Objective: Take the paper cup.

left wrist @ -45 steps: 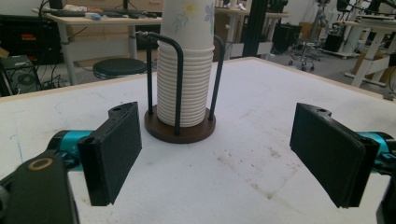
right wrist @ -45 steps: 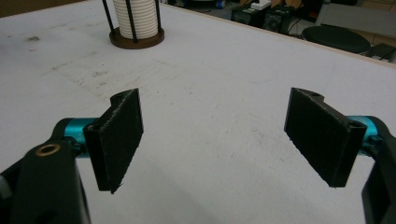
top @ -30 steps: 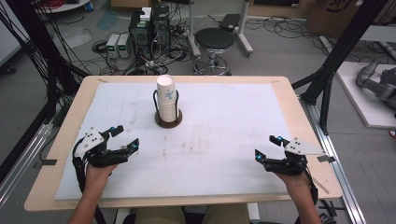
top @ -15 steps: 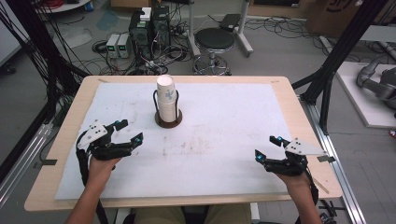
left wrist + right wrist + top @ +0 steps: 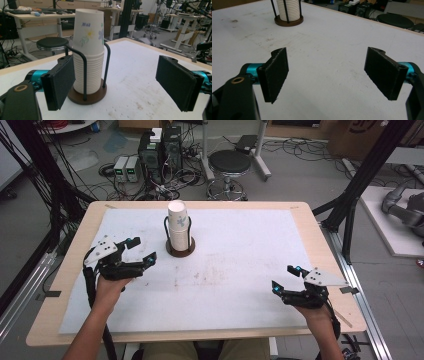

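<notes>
Standing upright near the middle of the far half of the table (image 5: 310,227), the stack of paper cups (image 5: 178,227) sat in a cup holder (image 5: 180,251) with a round dark wooden base and thin black wire uprights that rose beside the stack. The stack's long axis ran straight up and down, with the closed bottom of the top cup facing up and the ribbed rims packed toward the base. The top cup showed a flower print in the left gripper view, where the stack (image 5: 88,50) and its holder (image 5: 87,95) stood close ahead, partly behind the near-side jaw.

A white mat (image 5: 250,250), scuffed with faint brownish marks, covered most of the tabletop, and nothing lay on it between the grippers and the holder. Beyond the far edge stood a black round stool (image 5: 229,162), computer boxes (image 5: 160,150) and a tangle of cables on the floor.

The left gripper (image 5: 139,252) was held just left of the holder and near it without touching, its jaws spread wide with nothing between them, pointing toward the stack. One black wire upright lay on the side facing that gripper. The right gripper (image 5: 285,277) hovered well apart from the stack near the table's right front, its jaws likewise spread wide and empty over bare mat. In the right gripper view the holder (image 5: 288,20) appeared far off at the top left.
</notes>
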### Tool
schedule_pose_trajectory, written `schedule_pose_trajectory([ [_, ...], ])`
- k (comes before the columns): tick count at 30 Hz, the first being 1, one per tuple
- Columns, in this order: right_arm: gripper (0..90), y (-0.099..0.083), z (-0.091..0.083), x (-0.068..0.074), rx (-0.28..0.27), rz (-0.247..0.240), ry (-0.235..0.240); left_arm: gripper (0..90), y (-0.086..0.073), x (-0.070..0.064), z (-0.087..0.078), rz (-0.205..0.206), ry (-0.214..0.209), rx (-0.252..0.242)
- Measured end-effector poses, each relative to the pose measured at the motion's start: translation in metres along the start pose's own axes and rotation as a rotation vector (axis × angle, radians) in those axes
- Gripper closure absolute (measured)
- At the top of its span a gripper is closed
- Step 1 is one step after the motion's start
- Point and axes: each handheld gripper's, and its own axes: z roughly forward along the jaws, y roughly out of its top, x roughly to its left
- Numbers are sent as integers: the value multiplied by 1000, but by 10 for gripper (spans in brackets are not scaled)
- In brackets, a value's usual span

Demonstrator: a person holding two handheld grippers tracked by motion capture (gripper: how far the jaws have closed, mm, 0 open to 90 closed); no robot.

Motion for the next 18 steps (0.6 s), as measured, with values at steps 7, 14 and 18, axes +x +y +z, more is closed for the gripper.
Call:
schedule_pose_trajectory([
  [7, 200, 1, 1, 0, -1, -4, 7, 160, 28, 10, 20, 4, 0, 1],
  [14, 200, 1, 1, 0, 2, -5, 8, 160, 50, 20, 42, -8, -12, 30],
  [18, 200, 1, 1, 0, 3, -5, 10, 160, 64, 28, 58, 0, -8, 58],
])
